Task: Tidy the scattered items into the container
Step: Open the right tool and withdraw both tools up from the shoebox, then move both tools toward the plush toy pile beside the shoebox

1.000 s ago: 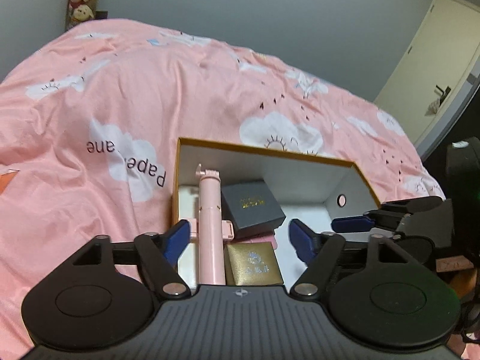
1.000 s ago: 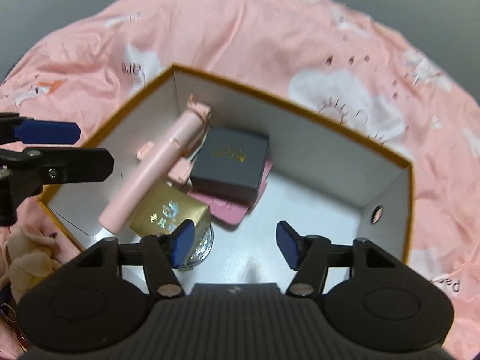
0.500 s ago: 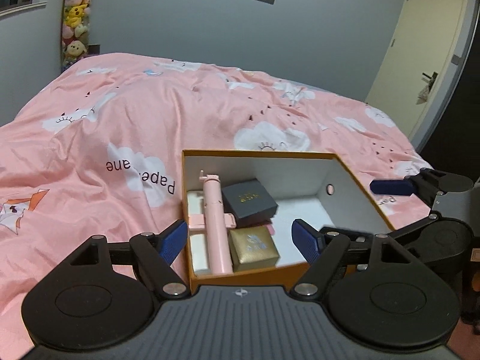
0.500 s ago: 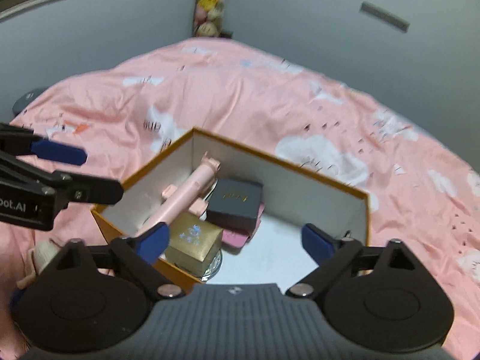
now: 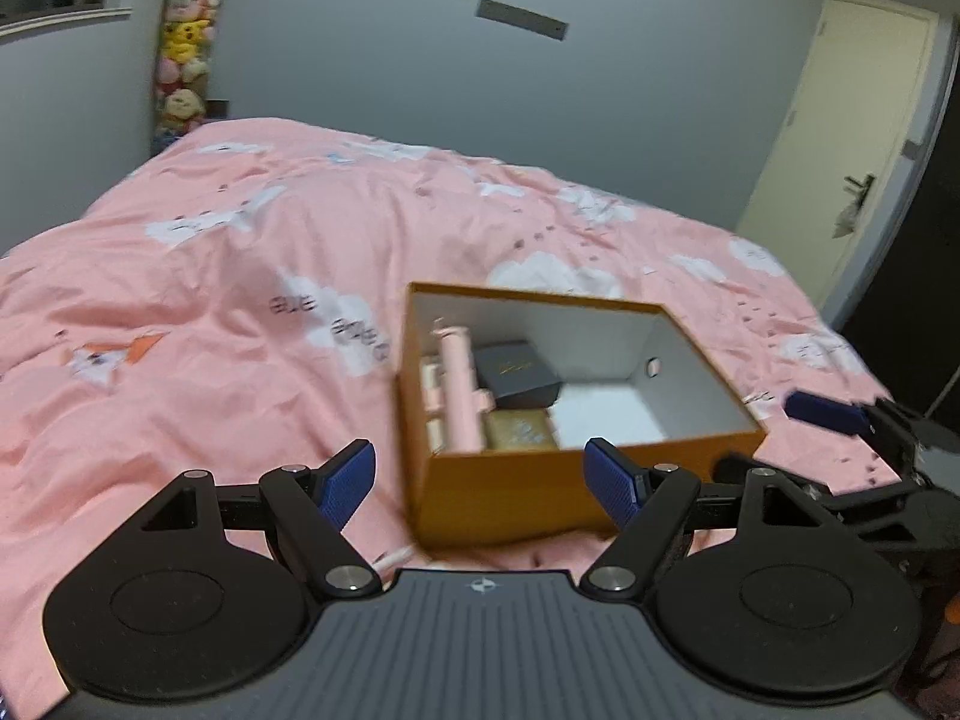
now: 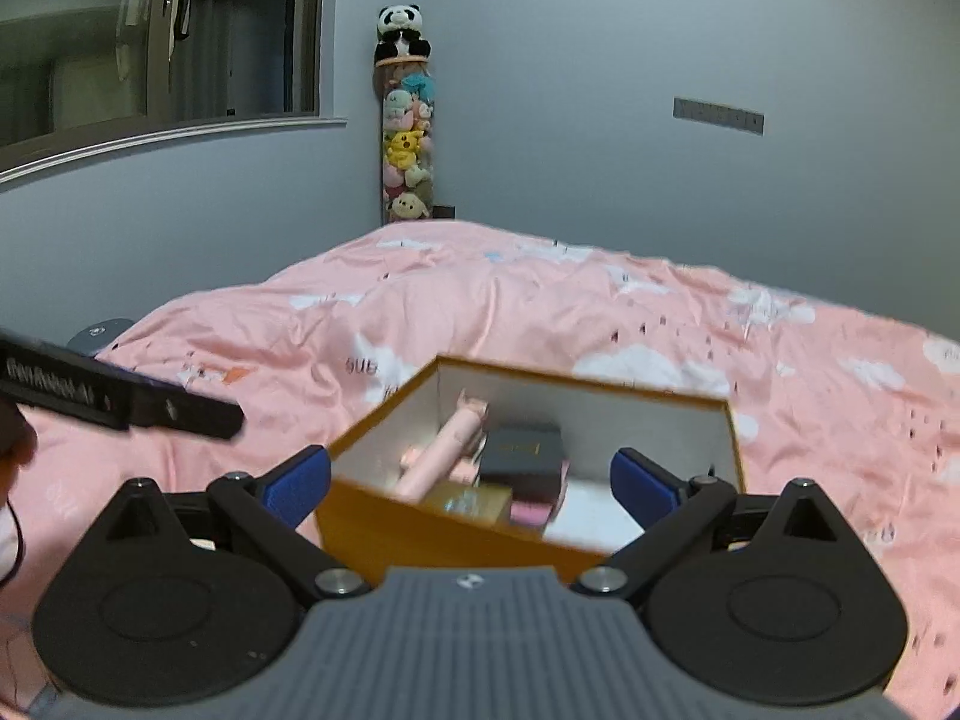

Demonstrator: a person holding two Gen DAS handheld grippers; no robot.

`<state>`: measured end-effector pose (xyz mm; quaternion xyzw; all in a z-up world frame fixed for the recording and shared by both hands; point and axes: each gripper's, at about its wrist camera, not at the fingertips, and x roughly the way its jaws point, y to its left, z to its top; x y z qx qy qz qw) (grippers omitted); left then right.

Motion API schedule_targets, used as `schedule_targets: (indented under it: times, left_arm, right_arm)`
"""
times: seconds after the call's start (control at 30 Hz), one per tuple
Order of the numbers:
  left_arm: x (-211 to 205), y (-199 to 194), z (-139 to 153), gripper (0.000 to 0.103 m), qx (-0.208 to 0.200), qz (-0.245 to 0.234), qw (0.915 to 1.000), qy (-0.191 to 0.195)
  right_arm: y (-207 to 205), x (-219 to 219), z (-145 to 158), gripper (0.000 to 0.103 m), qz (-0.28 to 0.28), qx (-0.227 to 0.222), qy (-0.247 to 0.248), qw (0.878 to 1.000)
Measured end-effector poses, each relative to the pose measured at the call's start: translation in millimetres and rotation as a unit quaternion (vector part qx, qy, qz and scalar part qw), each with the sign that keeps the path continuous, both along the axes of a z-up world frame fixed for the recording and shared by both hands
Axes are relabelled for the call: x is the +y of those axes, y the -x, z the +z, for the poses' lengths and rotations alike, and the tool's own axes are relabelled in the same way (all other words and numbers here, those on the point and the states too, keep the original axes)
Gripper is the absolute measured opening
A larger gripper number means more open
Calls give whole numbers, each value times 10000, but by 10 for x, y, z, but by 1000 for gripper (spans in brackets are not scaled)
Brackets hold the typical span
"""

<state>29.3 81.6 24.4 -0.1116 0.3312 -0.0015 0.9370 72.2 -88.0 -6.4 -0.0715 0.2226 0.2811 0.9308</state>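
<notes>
The orange cardboard box [image 5: 576, 498] sits on the pink cloud-print bedspread [image 5: 210, 330], just ahead of both tools and below them. The left gripper [image 5: 480, 483] hangs before the box's near wall with its blue pads spread wide and nothing between them; the right gripper [image 6: 471, 480] does likewise from the box's near corner, its jaws standing wide and empty. Inside the box, against its left side, a pink selfie stick [image 5: 459, 390] lies lengthwise; a dark grey gift box [image 5: 519, 372] rests beside it toward the back, and a gold box [image 5: 519, 432] sits at the front. In the right wrist view a pink flat item [image 6: 531, 513] peeks from under the dark box, though blur makes it hard to say what it is. The right half of the white box floor [image 5: 606, 414] is bare. Around the box the bedspread stretches open to the left and behind, rumpled into soft folds. The right gripper's black frame shows at the right edge of the left view, close to the box's right corner.
</notes>
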Motion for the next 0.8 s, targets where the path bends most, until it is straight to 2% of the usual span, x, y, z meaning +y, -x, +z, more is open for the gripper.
schedule_targets:
  times: [0.1,0.3,0.37,0.43,0.63,0.8]
  left_arm:
    - [-24,115,-69,89,182,-37,9995,-262]
    - [-51,284,-272,73,660,38,9968,-440]
    - [-71,305,-341,65,816,79,9950,-566]
    - [-114,351,-407,63,981,-20,9929,-677]
    - [-170,469,-614,52,1531,-155,9857,-691]
    - [-127,494,-757,51,1826,-134,9813,-586]
  right_arm:
    - [80,-41,-154,100,-107,337,-84,9993]
    - [167,-100,-398,100,-143,925,-181,9954]
    - [202,-72,-443,99,-127,951,-102,9953]
    - [230,-25,-481,99,-87,935,18,9956]
    - [354,103,-544,97,207,807,293,9961]
    - [379,128,-577,97,251,867,320,9954]
